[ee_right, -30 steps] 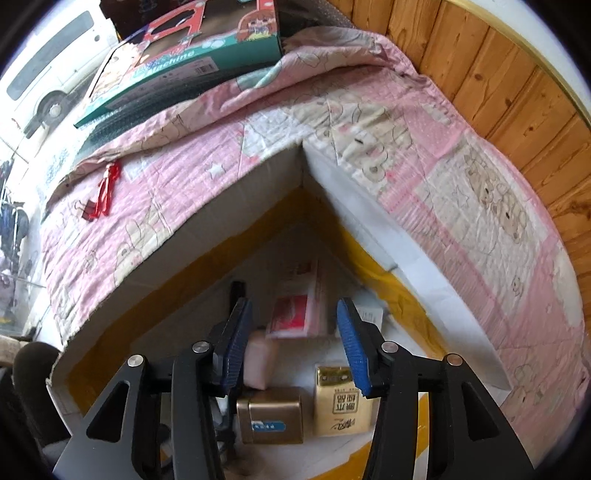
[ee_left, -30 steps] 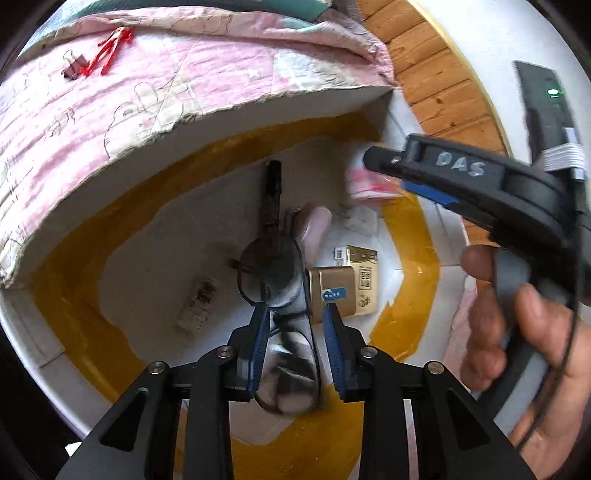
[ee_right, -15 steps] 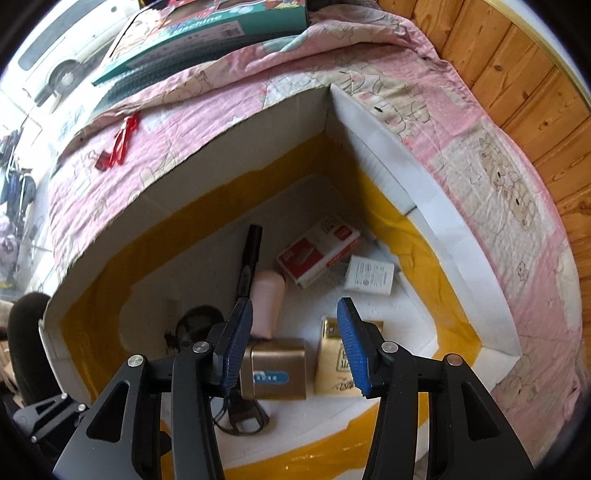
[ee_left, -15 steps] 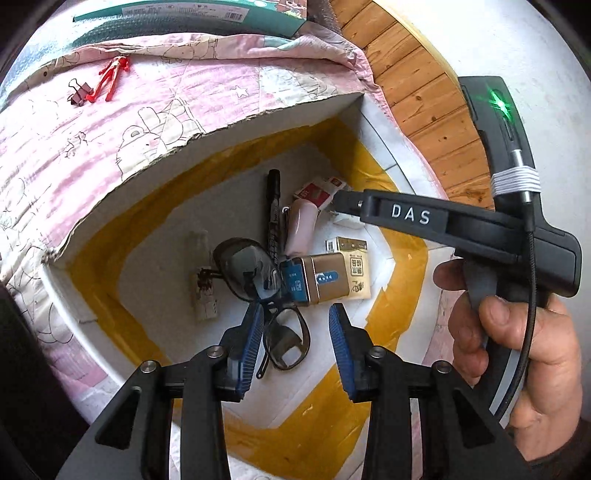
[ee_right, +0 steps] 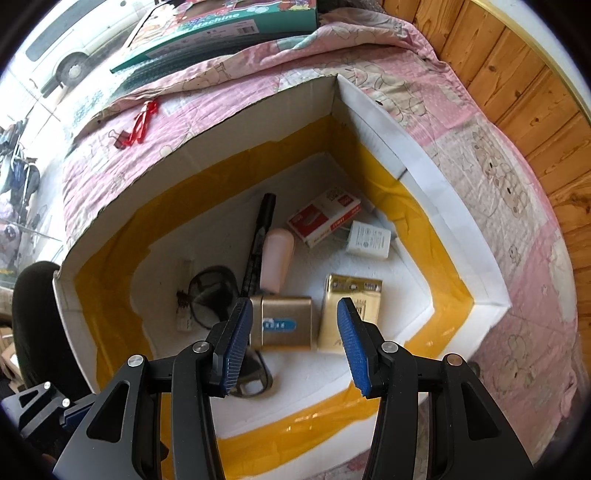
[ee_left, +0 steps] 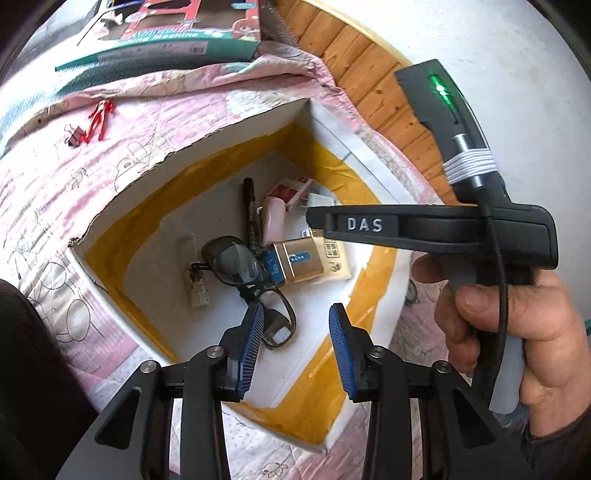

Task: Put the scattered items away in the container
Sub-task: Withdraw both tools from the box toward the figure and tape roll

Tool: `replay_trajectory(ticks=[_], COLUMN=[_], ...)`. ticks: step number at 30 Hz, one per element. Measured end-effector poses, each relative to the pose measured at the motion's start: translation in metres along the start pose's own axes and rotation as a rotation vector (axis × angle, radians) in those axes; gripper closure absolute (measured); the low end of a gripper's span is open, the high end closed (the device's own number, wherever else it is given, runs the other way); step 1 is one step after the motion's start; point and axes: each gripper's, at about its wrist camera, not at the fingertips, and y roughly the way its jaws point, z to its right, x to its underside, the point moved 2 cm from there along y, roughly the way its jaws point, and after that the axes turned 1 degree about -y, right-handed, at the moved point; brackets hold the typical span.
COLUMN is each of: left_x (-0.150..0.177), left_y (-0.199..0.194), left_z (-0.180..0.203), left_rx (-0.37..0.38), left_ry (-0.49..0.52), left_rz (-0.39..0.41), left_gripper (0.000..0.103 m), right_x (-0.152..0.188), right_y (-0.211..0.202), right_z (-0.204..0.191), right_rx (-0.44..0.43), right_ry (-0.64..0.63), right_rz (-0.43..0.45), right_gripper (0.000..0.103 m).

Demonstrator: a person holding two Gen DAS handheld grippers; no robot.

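Pink patterned quilt (ee_right: 480, 155) spreads across upper and right of frame. Green-and-red printed carton (ee_right: 225, 26) lies at top, on quilt's far edge. Wood-panelled wall (ee_right: 524, 74) fills upper right corner. White van (ee_right: 74, 48) shows upper left, outside window. Dark rounded shape at lower left, unidentifiable.

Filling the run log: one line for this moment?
left gripper: open, empty | right gripper: open, empty | glasses: in box | binder clip: outside
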Motion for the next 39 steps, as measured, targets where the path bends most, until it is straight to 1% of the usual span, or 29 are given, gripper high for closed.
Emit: replay_trajectory(ticks=[7, 19, 39], left_x=[0.012, 0.036, 0.071], left_y=[-0.011, -0.032, -0.067], left_z=[0.009, 0.025, 0.044], left_rx=[0.004, 0.004, -0.016], left_ry=[0.034, 0.095, 0.197], left_rz=[0.000, 0.016, 0.060], left_gripper=[0.064, 0.064, 0.064], right_x=[0.019, 0.050, 0.112], right_y=[-0.012, -0.038, -0.072], right_z=[-0.006, -0.017, -0.028], right_rx=[0.007, 0.023, -0.007], right_ry=[-0.021, -0.027, 0.041], right_rz=[0.000, 0.033, 0.128], right_gripper=[0.052, 0.052, 0.052])
